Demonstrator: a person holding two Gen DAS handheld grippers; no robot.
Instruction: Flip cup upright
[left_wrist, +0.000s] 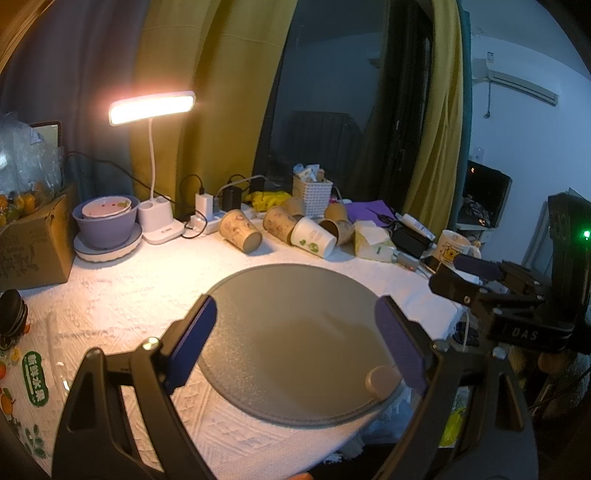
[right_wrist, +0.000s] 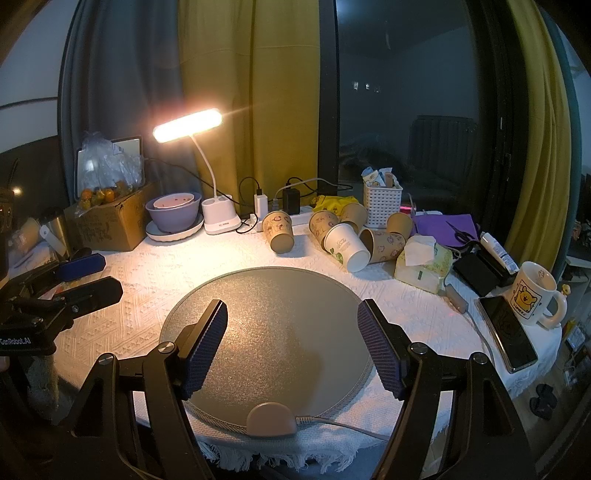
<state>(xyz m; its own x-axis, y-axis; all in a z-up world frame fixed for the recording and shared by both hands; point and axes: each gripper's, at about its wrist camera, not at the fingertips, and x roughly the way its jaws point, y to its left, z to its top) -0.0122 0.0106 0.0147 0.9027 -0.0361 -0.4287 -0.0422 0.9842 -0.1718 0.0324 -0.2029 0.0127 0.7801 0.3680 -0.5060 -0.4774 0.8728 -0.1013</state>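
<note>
The left gripper (left_wrist: 295, 339) is wide open and holds nothing. The right gripper (right_wrist: 291, 347) is wide open too, with nothing between its blue pads (right_wrist: 205, 350). Both hang over a round grey mat (right_wrist: 280, 317) that lies on a white bumpy tablecloth (right_wrist: 147, 288). A small round knob (right_wrist: 271, 419) sits at the near edge of the mat, with a thin cable running off it.

Past the mat, the paper cups lie on their sides in a row. One brown cup (right_wrist: 279, 230) with little drawings lies alone on the left, its flat bottom toward the cameras. A white cup (right_wrist: 347, 247) with green leaf marks lies a bit to the right, bottom forward as well, touching more brown cups (right_wrist: 384, 240) piled around it. None of them stands up.

A soft pack of tissues (right_wrist: 423, 264) sits just beside the pile, with one tissue poking out. Farther right stands a white mug (right_wrist: 533, 293) with a yellow bear on it, next to a dark phone (right_wrist: 508, 332).

At the back, a white basket (right_wrist: 382, 205) is full of small packets. On the left a purple bowl (right_wrist: 173, 218) stands on a plate and holds a smaller pink bowl (right_wrist: 173, 201). A lit desk lamp (right_wrist: 188, 125) shines above them. A cardboard box (right_wrist: 107, 221) holds a clear bag of small orange fruits.
</note>
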